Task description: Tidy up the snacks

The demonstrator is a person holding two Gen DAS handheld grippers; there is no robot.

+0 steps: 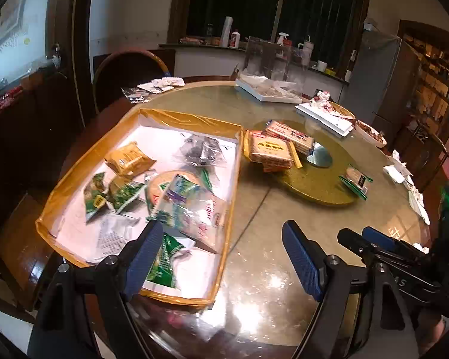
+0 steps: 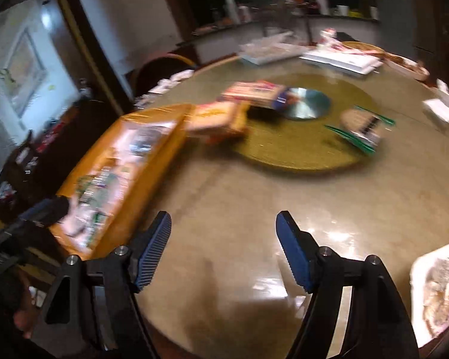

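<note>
- Left wrist view: the left gripper (image 1: 223,234) has its jaws spread wide with nothing between them; its left finger hangs over the near end of the tray, its right finger over bare table (image 1: 254,269).
- The tray (image 1: 176,119), shallow with a yellow-taped rim and white floor, lies on the left half of the round table. It holds a yellow snack packet (image 1: 128,160) at the far left, green packets (image 1: 110,197) nearer, a clear bag (image 1: 202,151) at the far right and a large pale packet (image 1: 191,209) lying over a round cracker.
- Just right of the tray's far corner, a stack of cracker packs (image 1: 272,152) rests on the edge of the green turntable (image 1: 317,185). A small green-edged packet (image 1: 356,181) lies on the turntable's right side, well apart from the stack.
- At the far side are white trays (image 1: 268,94), a clear box, a bowl (image 1: 371,133) and tissues at the right rim.
- The right gripper (image 1: 371,239) enters low at the right, over the table.
- Right wrist view, blurred: the right gripper (image 2: 224,232) is also spread and empty, above bare table near the edge.
- The tray (image 2: 161,161) sits to the left, its long side running away from the camera; the cracker packs (image 2: 221,119) touch its far end.
- The green-edged packet (image 2: 360,127) lies right of the turntable's metal hub (image 2: 306,103).
- The left gripper (image 2: 45,209) shows at the left, over the tray's near end; a plate (image 2: 425,269) sits at the near right.
</note>
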